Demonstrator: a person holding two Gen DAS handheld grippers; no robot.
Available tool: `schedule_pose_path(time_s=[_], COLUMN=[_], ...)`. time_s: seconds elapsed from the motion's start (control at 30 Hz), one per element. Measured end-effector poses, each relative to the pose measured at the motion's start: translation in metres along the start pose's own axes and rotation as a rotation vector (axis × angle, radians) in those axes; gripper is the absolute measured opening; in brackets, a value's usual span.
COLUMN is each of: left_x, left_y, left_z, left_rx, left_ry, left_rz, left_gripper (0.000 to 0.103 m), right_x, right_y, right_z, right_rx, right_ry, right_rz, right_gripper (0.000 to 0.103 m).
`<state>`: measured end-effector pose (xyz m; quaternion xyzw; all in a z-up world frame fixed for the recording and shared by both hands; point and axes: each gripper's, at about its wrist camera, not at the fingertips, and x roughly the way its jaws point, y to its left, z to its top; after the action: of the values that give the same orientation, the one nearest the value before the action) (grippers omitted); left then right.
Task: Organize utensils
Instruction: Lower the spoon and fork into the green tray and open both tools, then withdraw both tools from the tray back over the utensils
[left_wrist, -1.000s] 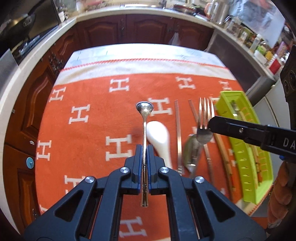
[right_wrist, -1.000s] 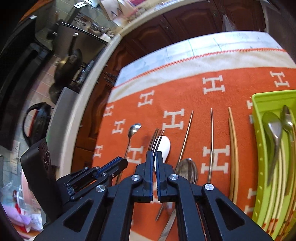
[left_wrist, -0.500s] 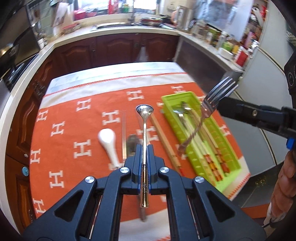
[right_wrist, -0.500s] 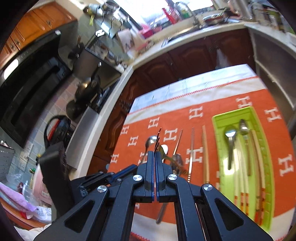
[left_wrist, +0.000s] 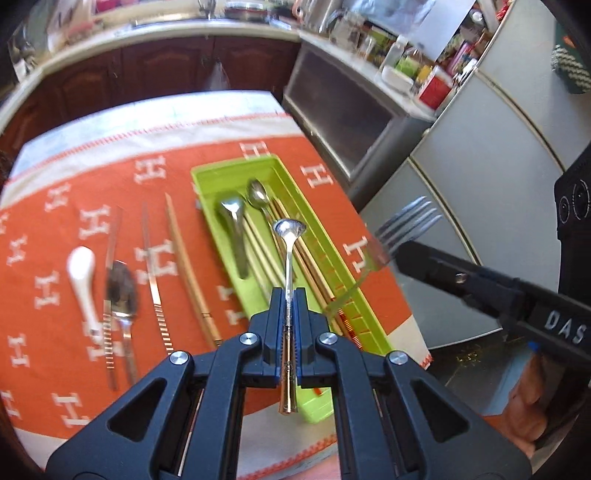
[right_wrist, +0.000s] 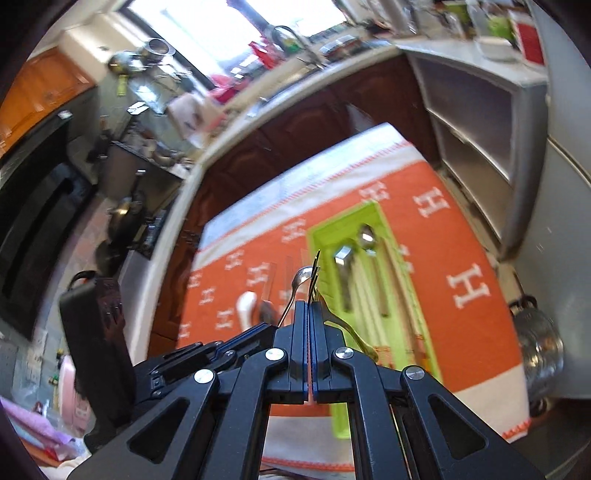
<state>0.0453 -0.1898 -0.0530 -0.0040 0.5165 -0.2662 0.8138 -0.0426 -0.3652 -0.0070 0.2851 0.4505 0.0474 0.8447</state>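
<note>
- Orange cloth with white "H" letters woven across it covers the desk; that repeated H is the only writing on the cloth, with no brand name legible.
- On its left part lie the loose pieces, all with long axes running away from the camera: a white ceramic soup spoon, a steel tablespoon, flat metal chopsticks and a pale wooden chopstick pair.
- The left claw is clamped shut on a slim silver teaspoon, held by its handle with the bowl pointing forward.
- That teaspoon hangs directly above the lime-green plastic cutlery tray, and its long axis lines up closely with the tray's length, so I judge a straight descent would lay it in among the spoons and chopsticks already there.
- The right claw is closed on a silver fork, gripped near the neck; tines point up and away, the handle slants down toward the tray's right rim.
- The fork sits just off the tray's right side and crosswise to it, so it seems to need a turn and a short move left; the left hand looks better placed.
- White letters "DAS" show on the right claw's body, cut off at the picture edge.
</note>
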Motion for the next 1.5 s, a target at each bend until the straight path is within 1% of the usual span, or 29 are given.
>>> schedule_pose_path(time_s=[0.1,0.13,0.17,0.23,0.3,0.33,0.4,0.43,0.47,0.5,0.6,0.63,0.8,1.03,1.2,1.37,1.5], left_x=[0.030,0.036,0.043,0.049,0.052,0.052,0.050,0.047,0.042,0.036,0.021,0.017,-0.004,-0.032,-0.063,-0.098,-0.103], left_y=[-0.002,-0.002,-0.002,0.000,-0.001,-0.002,-0.001,-0.001,0.001,0.002,0.007,0.010,0.026,0.059,0.099,0.154,0.196], left_z=[0.001,0.000,0.000,0.001,0.005,0.007,0.010,0.010,0.010,0.010,0.007,0.007,0.002,-0.002,-0.005,-0.012,-0.021], left_rx=[-0.015,-0.017,-0.015,-0.004,0.007,0.009,0.011,0.013,0.013,0.014,0.024,0.023,0.004,-0.055,-0.131,-0.220,-0.283], left_ry=[0.046,0.051,0.051,0.049,0.044,0.041,0.031,0.022,0.013,0.005,-0.014,-0.017,-0.025,-0.064,-0.104,-0.156,-0.148], left_rz=[0.014,0.026,0.045,0.071,0.100,0.110,0.122,0.132,0.137,0.141,0.160,0.174,0.186,0.220,0.256,0.346,0.363], left_gripper=[0.002,0.002,0.002,0.003,0.003,0.007,0.018,0.029,0.039,0.041,0.041,0.041,0.041,0.041,0.041,0.041,0.041], right_x=[0.022,0.031,0.038,0.050,0.055,0.054,0.051,0.051,0.047,0.050,0.058,0.057,0.051,0.050,0.055,0.067,0.089], right_y=[-0.017,-0.022,-0.028,-0.030,-0.030,-0.030,-0.030,-0.030,-0.029,-0.026,-0.007,-0.003,0.013,0.026,0.038,0.057,0.072], right_z=[0.005,0.008,0.011,0.017,0.020,0.020,0.020,0.021,0.020,0.020,0.017,0.016,0.012,0.005,-0.002,-0.002,0.002], right_rx=[0.010,0.021,0.042,0.056,0.056,0.044,0.030,0.017,0.003,0.001,-0.013,-0.021,-0.055,-0.081,-0.119,-0.160,-0.194], right_ry=[0.051,0.057,0.082,0.087,0.087,0.086,0.079,0.074,0.067,0.063,0.048,0.041,0.036,0.036,0.057,0.077,0.100], right_rz=[-0.040,-0.044,-0.061,-0.054,-0.067,-0.068,-0.082,-0.082,-0.085,-0.087,-0.077,-0.079,-0.077,-0.079,-0.077,-0.037,-0.032], right_gripper=[0.000,0.000,0.000,0.001,0.002,0.007,0.014,0.018,0.020,0.022,0.022,0.022,0.022,0.022,0.022,0.022,0.022])
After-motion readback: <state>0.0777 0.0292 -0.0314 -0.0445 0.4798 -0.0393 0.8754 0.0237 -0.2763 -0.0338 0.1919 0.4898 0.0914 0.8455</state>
